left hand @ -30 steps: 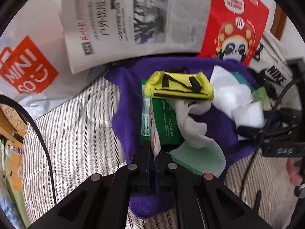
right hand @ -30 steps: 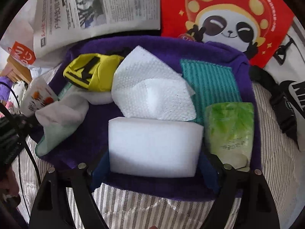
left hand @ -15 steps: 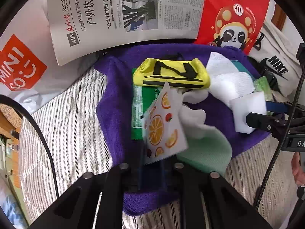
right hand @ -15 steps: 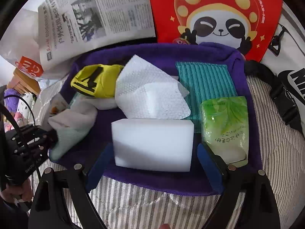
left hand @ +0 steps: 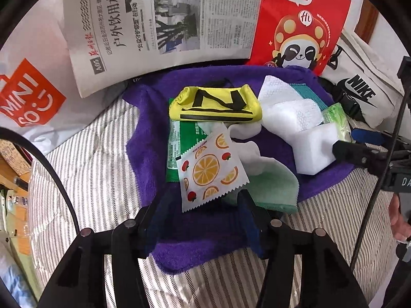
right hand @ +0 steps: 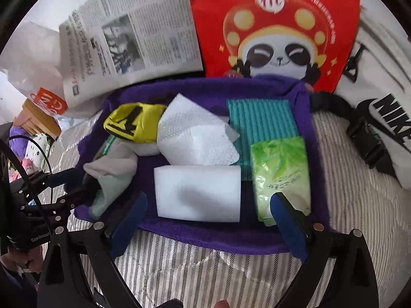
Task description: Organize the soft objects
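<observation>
Both tongs stand released and hold nothing. The left gripper (left hand: 205, 205) has its jaws spread wide, and the orange-print sachet (left hand: 212, 170) lies flat between and just ahead of them, on the purple towel (left hand: 149, 154), overlapping a green packet (left hand: 177, 148) and the edge of a pale green cloth (left hand: 272, 190). The sachet's long axis runs slantwise, from near left to far right, so the jaws would meet it cornerwise. The right gripper (right hand: 209, 219) is also spread, its blue pads either side of the white sponge (right hand: 197, 192), whose long side lies across the jaws; the right pad sits over the near corner of the light green tissue pack (right hand: 281, 172). For the sponge the right hand is plainly nearer; for the sachet, the left. Further back lie a yellow pouch (left hand: 215, 105), a white paper towel (right hand: 195, 138) and a teal cloth (right hand: 259, 120), all on the towel. Whether the pads touch the towel I cannot tell; most of the green packet and part of the white sock (right hand: 115, 164) are covered, and the right view is somewhat blurred
</observation>
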